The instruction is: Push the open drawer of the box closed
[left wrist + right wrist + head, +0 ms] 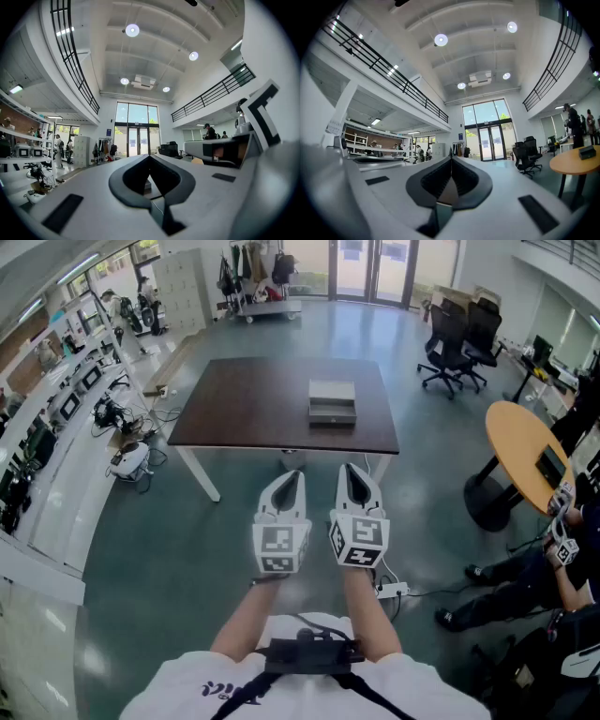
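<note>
A grey box (332,399) sits on the dark brown table (244,409), right of centre, with its drawer drawn out a little toward me. My left gripper (292,473) and right gripper (350,468) hang side by side in front of the table's near edge, well short of the box. Both have their jaws closed tip to tip with nothing between them. In the left gripper view a sliver of the box (147,184) shows through the jaw opening of the left gripper (149,155). The right gripper (452,158) points toward the glass doors.
Black office chairs (457,343) stand at the back right. A round wooden table (525,451) is at the right, with seated people beside it. White benches (56,427) line the left wall. A power strip (392,591) and cable lie on the floor near my feet.
</note>
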Tool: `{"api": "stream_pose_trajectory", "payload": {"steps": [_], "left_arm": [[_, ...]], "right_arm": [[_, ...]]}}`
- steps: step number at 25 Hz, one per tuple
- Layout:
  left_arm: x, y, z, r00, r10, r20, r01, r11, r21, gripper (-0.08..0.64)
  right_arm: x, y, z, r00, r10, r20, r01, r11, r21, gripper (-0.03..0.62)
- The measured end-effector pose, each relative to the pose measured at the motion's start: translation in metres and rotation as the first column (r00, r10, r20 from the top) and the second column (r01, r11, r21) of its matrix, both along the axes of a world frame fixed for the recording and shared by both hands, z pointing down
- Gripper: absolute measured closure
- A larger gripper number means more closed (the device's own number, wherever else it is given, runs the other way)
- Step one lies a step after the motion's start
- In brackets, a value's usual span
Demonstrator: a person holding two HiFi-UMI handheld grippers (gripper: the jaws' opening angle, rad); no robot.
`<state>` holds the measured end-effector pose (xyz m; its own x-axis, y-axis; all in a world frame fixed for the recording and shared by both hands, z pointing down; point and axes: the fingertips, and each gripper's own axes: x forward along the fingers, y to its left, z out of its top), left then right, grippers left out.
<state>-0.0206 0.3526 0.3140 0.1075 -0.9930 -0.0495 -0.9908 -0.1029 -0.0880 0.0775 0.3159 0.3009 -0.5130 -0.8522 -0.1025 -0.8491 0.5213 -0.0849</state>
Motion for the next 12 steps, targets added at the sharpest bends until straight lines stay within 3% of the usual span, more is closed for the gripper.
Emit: {"api": "stream_pose_trajectory", "payload": {"steps": [7, 12], "left_arm": [[-0.032, 0.019, 0.026, 0.999, -0.042, -0.027, 0.041, 0.998, -0.057, 0.552], [-0.064, 0.030, 0.051, 0.994, -0.065, -0.087, 0.057, 0.994, -0.088, 0.552]], "right_arm": [[-0.023, 0.011, 0.023, 0.999, 0.001, 0.044, 0.002, 0.997, -0.081, 0.586], [-0.057, 0.031, 0.049, 0.999, -0.028, -0.028, 0.025, 0.994, -0.106, 0.586]]}}
